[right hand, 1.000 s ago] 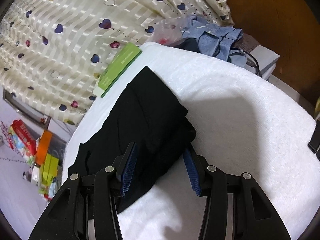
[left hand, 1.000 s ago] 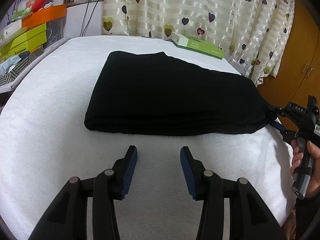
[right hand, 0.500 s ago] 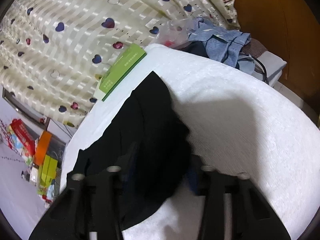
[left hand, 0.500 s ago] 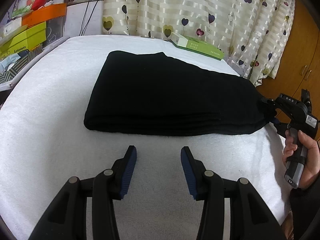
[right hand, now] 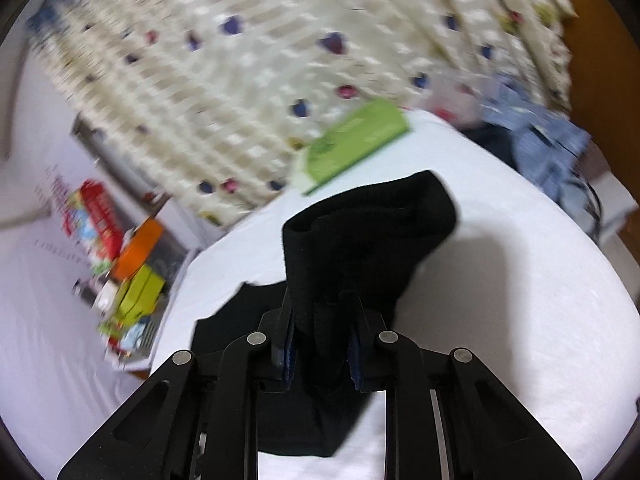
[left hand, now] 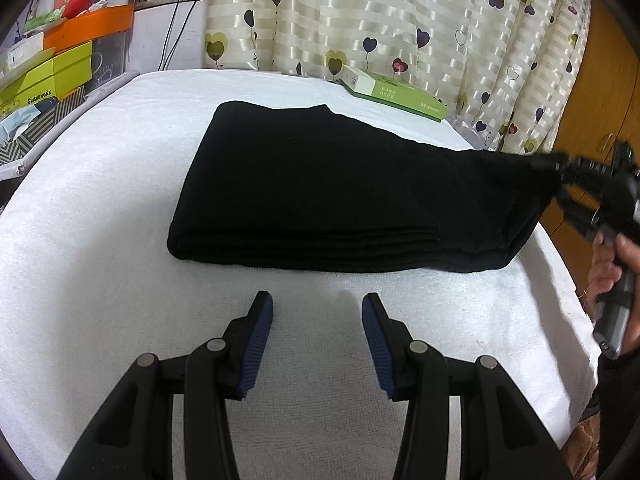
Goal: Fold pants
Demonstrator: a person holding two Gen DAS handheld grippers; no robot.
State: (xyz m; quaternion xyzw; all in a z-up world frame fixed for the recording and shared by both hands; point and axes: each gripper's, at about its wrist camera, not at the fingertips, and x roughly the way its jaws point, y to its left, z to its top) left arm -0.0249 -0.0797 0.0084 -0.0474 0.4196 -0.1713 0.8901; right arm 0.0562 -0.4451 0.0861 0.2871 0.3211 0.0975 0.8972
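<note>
Black pants [left hand: 340,192] lying folded lengthwise across the white towel-covered table [left hand: 100,208], thick folded edge facing the left wrist camera. Left tool [left hand: 318,334] hovering just short of that edge, blue pads [left hand: 259,344] spread wide, nothing between them, only bare towel below. Over on the far right end, right tool [right hand: 320,354] clamped onto the pants' end, jaws having just been closing, bunched black fabric pinched between the pads [right hand: 289,354]. That end lifted clear of the table, fabric standing up in a floppy peak, shadow cast on the towel beside it. Seen from the left wrist view too: a hand [left hand: 610,268] gripping the right tool's handle, cloth drawn up toward it. Green box [left hand: 394,90] resting behind the pants near the heart-patterned curtain [left hand: 360,20]. Right wrist view blurred around the edges.
</note>
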